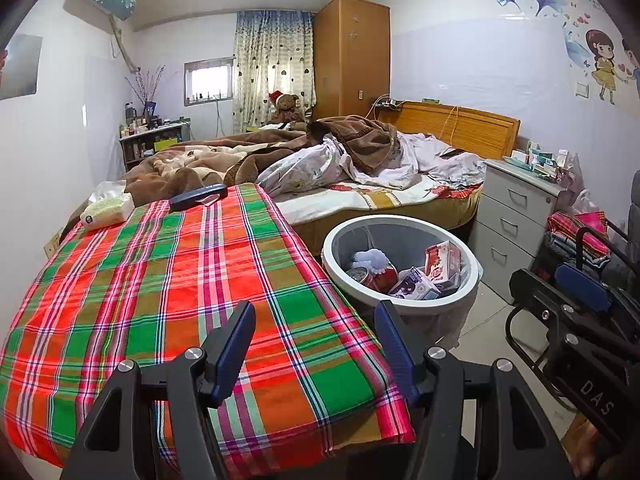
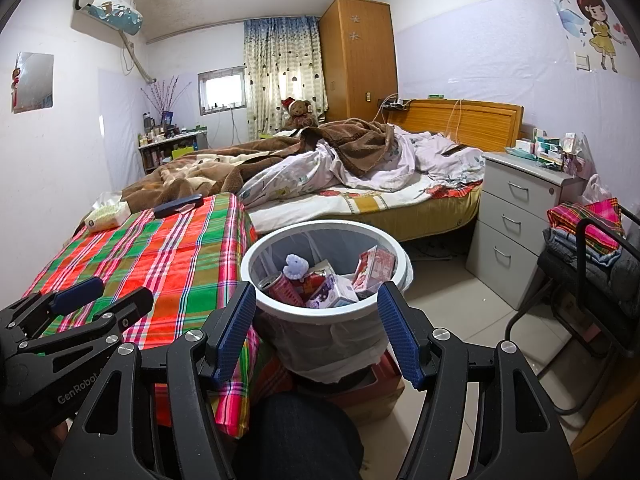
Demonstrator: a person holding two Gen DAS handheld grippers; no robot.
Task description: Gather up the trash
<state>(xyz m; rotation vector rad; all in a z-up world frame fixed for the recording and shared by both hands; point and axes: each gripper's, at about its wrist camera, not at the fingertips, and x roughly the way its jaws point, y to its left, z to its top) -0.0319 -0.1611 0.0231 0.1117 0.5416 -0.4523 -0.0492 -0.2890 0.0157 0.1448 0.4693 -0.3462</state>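
A white-rimmed trash bin (image 1: 400, 221) (image 2: 320, 225) stands on the floor between the plaid-covered table (image 1: 160, 280) (image 2: 168, 256) and the bed. Inside it lie a red can (image 2: 280, 286), several small cartons (image 1: 440, 262) (image 2: 374, 266) and a fluffy white scrap (image 1: 370, 258). My left gripper (image 1: 316, 320) (image 2: 108, 295) is open over the table's near right corner, holding nothing. My right gripper (image 2: 316, 308) (image 1: 560, 286) is open just in front of the bin, also holding nothing. The bin shows in the gap between its fingers, further back.
At the table's far end lie a tissue pack (image 1: 106, 209) (image 2: 106, 216) and a dark blue case (image 1: 198, 197) (image 2: 178, 205). A grey drawer unit (image 2: 516, 232) and a chair piled with clothes (image 2: 588, 248) are on the right. The person's knee (image 2: 296, 432) is below the bin.
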